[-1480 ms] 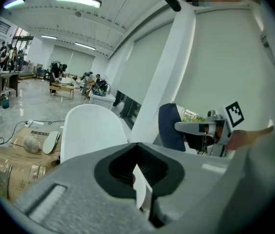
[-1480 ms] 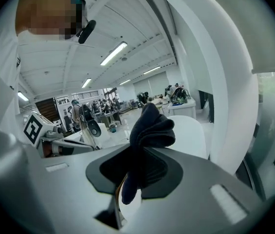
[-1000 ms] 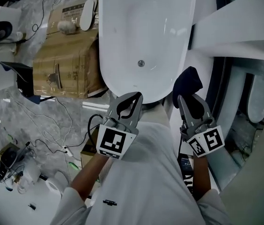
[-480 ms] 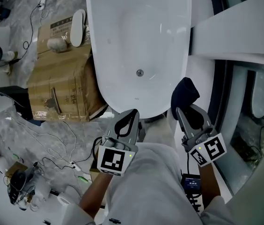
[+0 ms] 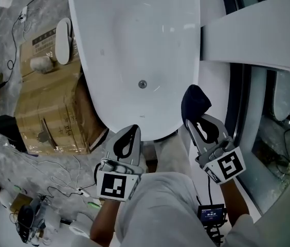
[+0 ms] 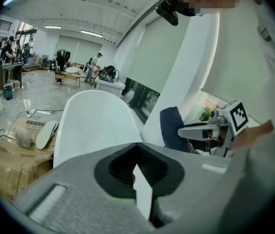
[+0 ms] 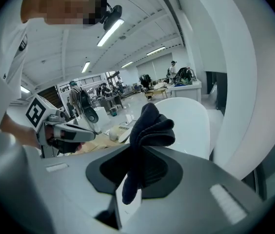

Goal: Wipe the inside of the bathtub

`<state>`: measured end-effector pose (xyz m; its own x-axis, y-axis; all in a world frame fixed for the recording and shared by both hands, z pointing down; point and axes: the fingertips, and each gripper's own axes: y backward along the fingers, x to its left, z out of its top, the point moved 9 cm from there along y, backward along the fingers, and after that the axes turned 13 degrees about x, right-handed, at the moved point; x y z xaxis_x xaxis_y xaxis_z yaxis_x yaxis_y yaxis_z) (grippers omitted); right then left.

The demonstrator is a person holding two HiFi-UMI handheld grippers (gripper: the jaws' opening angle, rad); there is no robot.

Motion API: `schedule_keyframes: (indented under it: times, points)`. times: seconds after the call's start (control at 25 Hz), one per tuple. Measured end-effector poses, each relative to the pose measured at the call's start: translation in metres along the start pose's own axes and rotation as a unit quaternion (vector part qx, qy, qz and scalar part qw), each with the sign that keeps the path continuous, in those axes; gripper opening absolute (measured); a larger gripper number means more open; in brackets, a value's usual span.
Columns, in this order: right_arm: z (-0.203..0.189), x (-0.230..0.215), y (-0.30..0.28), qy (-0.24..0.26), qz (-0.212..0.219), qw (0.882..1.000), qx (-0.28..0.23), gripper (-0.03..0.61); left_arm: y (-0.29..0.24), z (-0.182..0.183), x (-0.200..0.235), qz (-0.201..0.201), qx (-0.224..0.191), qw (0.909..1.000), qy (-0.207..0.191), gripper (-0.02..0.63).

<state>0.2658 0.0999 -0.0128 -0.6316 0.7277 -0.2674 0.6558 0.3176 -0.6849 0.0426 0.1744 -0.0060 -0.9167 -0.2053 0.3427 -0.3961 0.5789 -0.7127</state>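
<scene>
Room: an open hall with ceiling strip lights (image 7: 109, 29); the distant people and work tables in both gripper views are too small to make out.
Floor: grey marbled floor (image 5: 1, 102) left of the tub, with thin cables (image 5: 57, 163) trailing across it, near left.
Bathtub: a white oval bathtub (image 5: 134, 40), dry-looking and bare inside; its far end is cut off by the top edge of the head view.
White panel: a broad curved white panel (image 5: 258, 35) on the right covers what lies beneath it.
Cardboard box: a brown cardboard box (image 5: 47, 107) stands just beside the tub's left wall; a white oval item (image 5: 62, 33) lies on its far end, its kind unclear.
Left gripper: the left gripper (image 5: 131, 129) has its jaws pressed together with nothing between them, at the tub's near end.
Right gripper: the right gripper (image 5: 189, 120) is clamped on the cloth.
Dark cloth: a bunched dark cloth (image 5: 194, 101) sticks out past the jaw tips over the tub's near right rim; contact with the rim cannot be told.
Drain: a small round drain (image 5: 142, 84) sits in the tub floor, near end.
</scene>
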Motion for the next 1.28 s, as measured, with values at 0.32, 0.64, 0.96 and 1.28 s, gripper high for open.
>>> schedule_keyframes:
  times: [0.32,0.64,0.96,1.28]
  points:
    - [0.004,-0.033,-0.036,0.035,0.010,0.999,0.019,0.057,-0.041,-0.005,0.002,-0.019,-0.009,0.9986,0.048,-0.002]
    - [-0.014,-0.065,-0.080,0.065,0.009,0.997,0.033,0.057,-0.079,-0.014,0.011,0.001,-0.010,0.9985,0.054,-0.002]
    - [-0.019,-0.111,-0.123,0.093,-0.002,0.994,0.056,0.055,-0.133,-0.029,0.030,0.005,0.024,0.9982,0.055,-0.002]
    - [-0.018,-0.145,-0.167,0.109,-0.005,0.991,0.072,0.055,-0.180,-0.037,0.045,-0.006,0.034,0.9965,0.077,-0.002]
